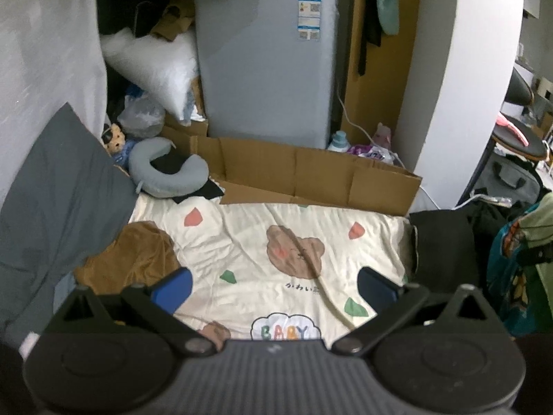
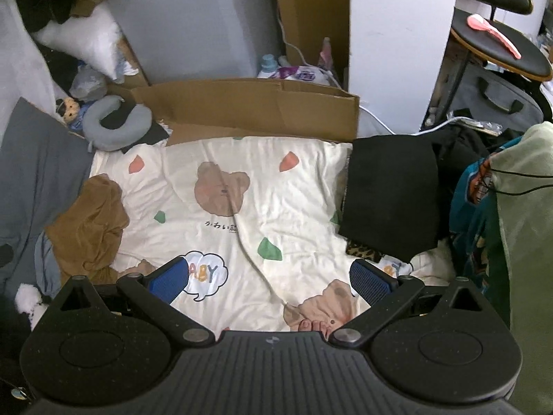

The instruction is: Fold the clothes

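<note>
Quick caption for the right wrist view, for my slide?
Open right claw above a bear-print blanket, crumpled brown garment at left, folded black garment at right.

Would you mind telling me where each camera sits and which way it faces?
Left wrist: behind the open left gripper, facing forward over the bear-print blanket toward the grey appliance.
Right wrist: behind the open right gripper, angled down more; the person's toes show.
Shared: blanket, brown garment, black folded garment, cardboard.
</note>
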`<state>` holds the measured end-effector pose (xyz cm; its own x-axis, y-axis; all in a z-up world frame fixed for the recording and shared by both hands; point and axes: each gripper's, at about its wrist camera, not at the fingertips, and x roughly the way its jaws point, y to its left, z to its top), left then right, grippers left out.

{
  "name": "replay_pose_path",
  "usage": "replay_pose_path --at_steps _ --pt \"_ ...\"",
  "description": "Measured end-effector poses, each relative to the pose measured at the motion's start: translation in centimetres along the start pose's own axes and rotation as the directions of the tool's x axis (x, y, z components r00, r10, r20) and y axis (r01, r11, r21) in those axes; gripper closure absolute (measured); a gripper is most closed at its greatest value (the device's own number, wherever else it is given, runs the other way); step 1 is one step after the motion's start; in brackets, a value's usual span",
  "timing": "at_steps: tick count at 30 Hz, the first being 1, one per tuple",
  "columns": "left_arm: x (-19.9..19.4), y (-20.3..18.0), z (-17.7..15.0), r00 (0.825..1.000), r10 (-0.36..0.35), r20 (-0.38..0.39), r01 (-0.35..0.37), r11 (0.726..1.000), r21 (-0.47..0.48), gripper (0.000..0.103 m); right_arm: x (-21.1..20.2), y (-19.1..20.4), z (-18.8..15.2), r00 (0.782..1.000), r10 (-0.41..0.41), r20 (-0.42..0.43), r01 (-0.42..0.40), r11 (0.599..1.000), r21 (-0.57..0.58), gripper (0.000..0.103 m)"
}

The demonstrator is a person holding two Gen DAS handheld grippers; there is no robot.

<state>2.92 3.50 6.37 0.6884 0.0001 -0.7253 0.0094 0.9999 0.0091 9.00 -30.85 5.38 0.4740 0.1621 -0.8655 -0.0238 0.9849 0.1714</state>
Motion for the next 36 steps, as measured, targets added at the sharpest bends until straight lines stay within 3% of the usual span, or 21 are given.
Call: replay_pose_path --at_steps 5,18,36 --pt "0.0 0.1 -1.6 1.0 0.021 0.008 -0.02 0.997 -0.069 0.0 0.1 0.9 -1.6 1.0 -0.008 0.02 0.008 1.0 -0.006 0.001" --pt "1.6 -1.5 -6.1 0.996 0.056 -0.076 -0.064 0.991 -0.115 0.0 1.1 2.4 -6.2 0.999 0.013 0.035 -0.012 0.999 -0.044 0.001" --pt "3.5 -2.8 -7.8 0.992 0.048 -0.118 -0.062 0.99 -0.124 0.0 1.9 1.6 -7.8 0.998 0.004 0.062 0.001 0.997 -0.079 0.001"
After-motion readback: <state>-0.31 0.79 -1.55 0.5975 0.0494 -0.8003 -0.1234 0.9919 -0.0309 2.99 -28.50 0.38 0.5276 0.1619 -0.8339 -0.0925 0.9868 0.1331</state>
